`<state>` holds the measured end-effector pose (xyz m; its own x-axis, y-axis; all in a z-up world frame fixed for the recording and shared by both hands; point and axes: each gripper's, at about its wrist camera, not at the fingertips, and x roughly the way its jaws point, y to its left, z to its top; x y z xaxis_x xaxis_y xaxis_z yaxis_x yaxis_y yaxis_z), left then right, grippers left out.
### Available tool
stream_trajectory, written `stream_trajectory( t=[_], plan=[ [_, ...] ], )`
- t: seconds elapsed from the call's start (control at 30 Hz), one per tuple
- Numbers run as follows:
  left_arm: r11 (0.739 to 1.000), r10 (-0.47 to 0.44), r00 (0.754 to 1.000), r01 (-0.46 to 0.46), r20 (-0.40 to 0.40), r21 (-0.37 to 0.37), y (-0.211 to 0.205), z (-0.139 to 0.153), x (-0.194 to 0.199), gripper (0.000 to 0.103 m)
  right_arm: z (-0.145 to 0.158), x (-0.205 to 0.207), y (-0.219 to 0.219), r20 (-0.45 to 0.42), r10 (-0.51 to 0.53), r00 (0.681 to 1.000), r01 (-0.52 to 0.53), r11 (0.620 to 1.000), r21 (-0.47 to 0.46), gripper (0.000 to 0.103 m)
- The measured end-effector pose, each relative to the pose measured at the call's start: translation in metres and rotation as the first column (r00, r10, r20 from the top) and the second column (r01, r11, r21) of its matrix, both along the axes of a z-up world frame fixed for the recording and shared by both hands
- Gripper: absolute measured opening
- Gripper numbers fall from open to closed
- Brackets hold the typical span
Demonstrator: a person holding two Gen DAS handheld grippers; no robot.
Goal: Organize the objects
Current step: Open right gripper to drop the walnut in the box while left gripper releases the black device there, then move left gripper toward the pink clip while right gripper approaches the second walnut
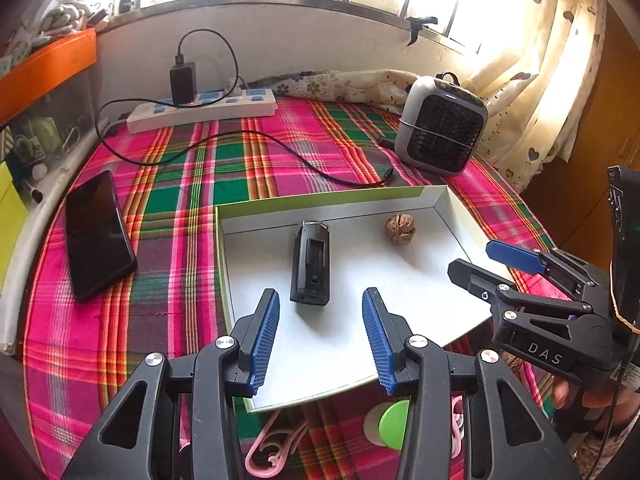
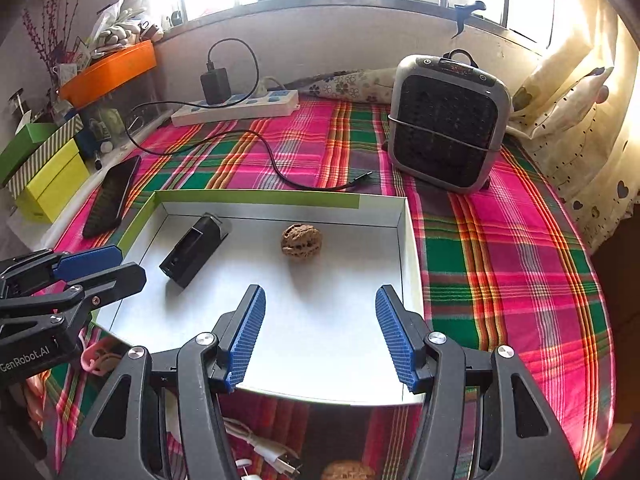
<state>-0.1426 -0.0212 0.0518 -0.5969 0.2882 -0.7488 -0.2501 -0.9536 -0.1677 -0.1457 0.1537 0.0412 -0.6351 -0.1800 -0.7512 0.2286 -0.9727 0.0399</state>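
Observation:
A shallow white box (image 1: 400, 320) (image 2: 192, 316) with green edges lies on the plaid cloth. Inside it are a black rectangular device (image 1: 311, 265) (image 2: 195, 249) and a brown walnut (image 1: 400, 230) (image 2: 301, 239). My left gripper (image 1: 320, 300) is open and empty, hovering just in front of the black device. My right gripper (image 2: 320, 300) is open and empty over the box's near right part, in front of the walnut; it also shows in the left wrist view (image 1: 476, 260). The left gripper shows in the right wrist view (image 2: 120, 266) at the box's left edge.
A black phone (image 1: 98, 234) (image 2: 113, 196) lies left of the box. A power strip (image 1: 202, 112) (image 2: 236, 110) with charger and cable (image 1: 280, 148) sits at the back. A small heater (image 1: 440, 126) (image 2: 448, 124) stands back right. A pink hanger (image 1: 276, 444), green disc (image 1: 394, 420), white cable (image 2: 264, 448) and second walnut (image 2: 348, 471) lie near me.

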Motion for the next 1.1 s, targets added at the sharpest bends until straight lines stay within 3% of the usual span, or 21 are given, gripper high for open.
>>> stream_trajectory(
  t=[0.37, 0.63, 1.1],
  plan=[
    [1.0, 0.029, 0.999, -0.03, -0.024, -0.01, -0.022, -0.003, 0.033, 0.041, 0.001, 0.034, 0.02, -0.014, -0.018, 1.0, 0.018, 1.0, -0.025, 0.058],
    [0.998, 0.059, 0.998, -0.058, -0.008, 0.021, -0.045, -0.012, 0.049, 0.041, 0.004, 0.054, 0.037, -0.028, -0.041, 0.999, 0.04, 0.999, -0.036, 0.058],
    [0.999, 0.028, 1.0, -0.028, -0.001, 0.042, -0.06, -0.028, 0.073, 0.041, -0.011, 0.078, 0.064, -0.006, -0.067, 0.998, 0.067, 0.997, -0.037, 0.058]
  ],
)
